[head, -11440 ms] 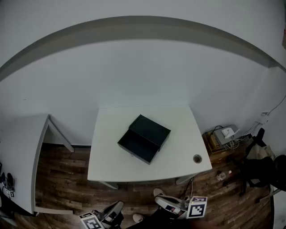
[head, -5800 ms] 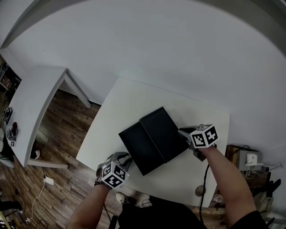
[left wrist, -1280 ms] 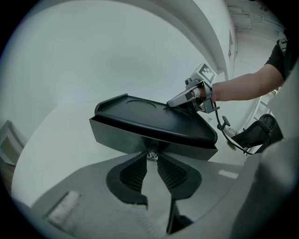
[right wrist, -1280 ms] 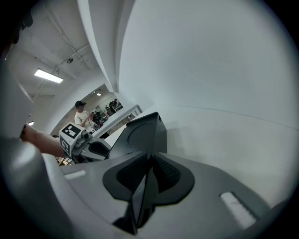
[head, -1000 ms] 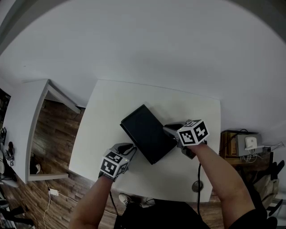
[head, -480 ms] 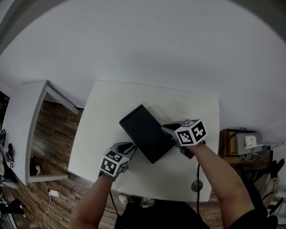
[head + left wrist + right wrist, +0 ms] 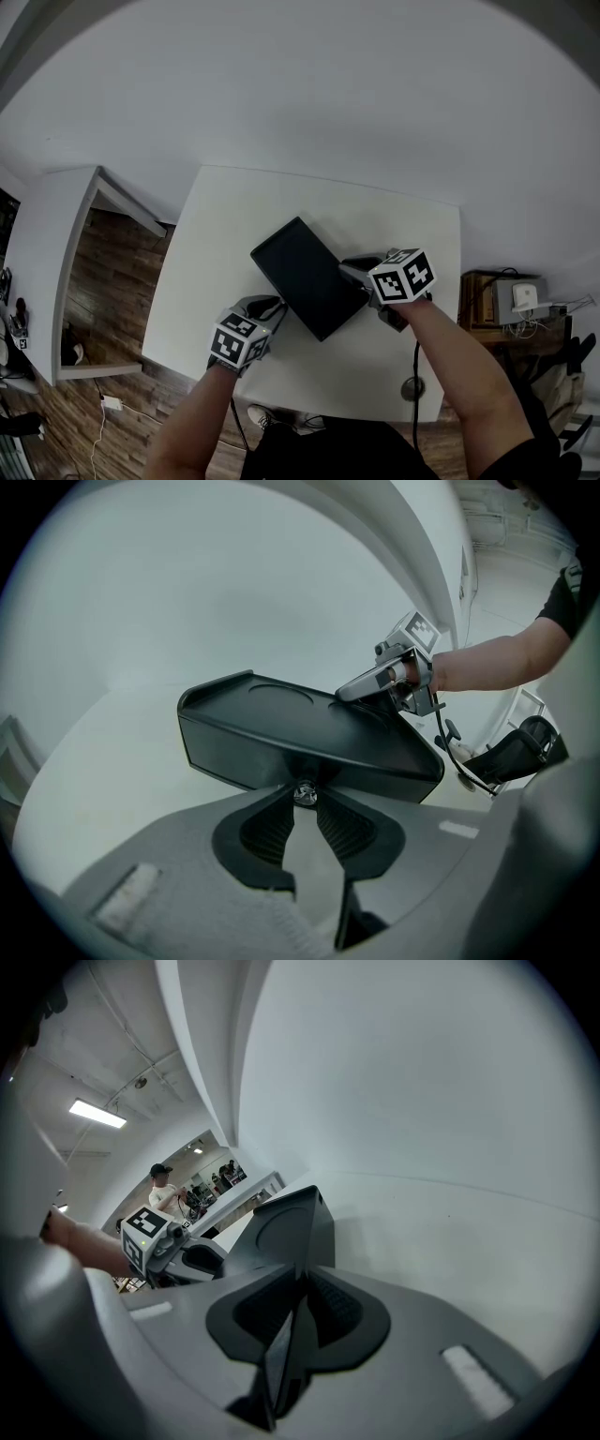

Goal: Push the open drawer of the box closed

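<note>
Your left hand-held gripper (image 7: 305, 802) sits right at the front face of the black box (image 7: 305, 277), tilted downward. Its jaws are apart and have just been opening. The small metal knob (image 7: 303, 793) of the drawer (image 7: 253, 752) is at the tips between them; whether the pads touch it cannot be told. The drawer front looks flush with the box body, pushed in. Your right hand-held gripper (image 7: 302, 1288) is on the opposite side of the box from the left one, jaws clamped on a thin dark edge of the box, which runs away from its tips across the white worktop (image 7: 234, 216). The box lies skewed on the worktop, between your two hand-held grippers, its top with a shallow round dent facing up. Seen from the left hand-held gripper, the right one shows beyond the box's far right corner, marker cube on top, with your forearm (image 7: 450, 366) behind it. Off to the left of your left hand-held gripper, past the worktop edge, there is wood floor (image 7: 112, 281) and a second white table (image 7: 37, 253).
</note>
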Tool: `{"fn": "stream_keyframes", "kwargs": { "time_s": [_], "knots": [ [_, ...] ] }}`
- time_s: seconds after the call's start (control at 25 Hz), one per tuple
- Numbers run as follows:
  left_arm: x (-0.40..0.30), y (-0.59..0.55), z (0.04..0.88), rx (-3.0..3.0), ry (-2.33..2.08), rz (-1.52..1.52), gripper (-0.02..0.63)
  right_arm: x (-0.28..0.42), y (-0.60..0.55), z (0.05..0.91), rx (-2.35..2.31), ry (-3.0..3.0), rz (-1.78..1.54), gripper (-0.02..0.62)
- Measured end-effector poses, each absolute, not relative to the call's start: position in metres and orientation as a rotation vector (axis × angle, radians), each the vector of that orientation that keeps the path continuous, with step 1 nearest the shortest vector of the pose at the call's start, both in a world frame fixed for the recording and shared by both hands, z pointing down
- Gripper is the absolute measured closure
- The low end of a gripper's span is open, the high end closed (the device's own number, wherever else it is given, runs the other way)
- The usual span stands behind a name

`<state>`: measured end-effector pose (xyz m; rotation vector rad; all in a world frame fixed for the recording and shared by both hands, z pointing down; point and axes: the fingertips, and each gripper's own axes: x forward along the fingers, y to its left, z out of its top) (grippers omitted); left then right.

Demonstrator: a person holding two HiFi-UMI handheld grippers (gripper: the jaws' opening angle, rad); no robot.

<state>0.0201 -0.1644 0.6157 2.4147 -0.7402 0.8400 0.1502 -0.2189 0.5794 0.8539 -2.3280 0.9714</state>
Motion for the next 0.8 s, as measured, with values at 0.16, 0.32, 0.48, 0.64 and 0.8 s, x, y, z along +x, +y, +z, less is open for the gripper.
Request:
{"fn": "stream_keyframes", "kwargs": {
  "time_s": [0.16, 0.32, 0.48, 0.64, 0.8],
  "knots": [
    [0.016, -0.162, 0.611, 2.421, -0.773, 0.784, 0.525, 0.15, -0.219, 0.579, 0.856, -2.327, 0.965, 0.548],
    [-0.003, -0.153, 0.599, 2.421, -0.81, 0.718, 0.526, 0.151, -0.219, 0.579, 0.864, -2.332, 0.976, 0.548],
    [-0.034, -0.128, 0.591, 2.365, -0.817, 0.647, 0.604, 0.152, -0.22, 0.58, 0.874, -2.342, 1.005, 0.548],
    [-0.063, -0.092, 0.588, 2.332, -0.789, 0.647, 0.604, 0.155, -0.221, 0.579, 0.881, -2.352, 1.034, 0.548],
    [-0.091, -0.056, 0.578, 2.279, -0.796, 0.569, 0.604, 0.16, -0.219, 0.571, 0.927, -2.382, 1.016, 0.54]
  ]
}}
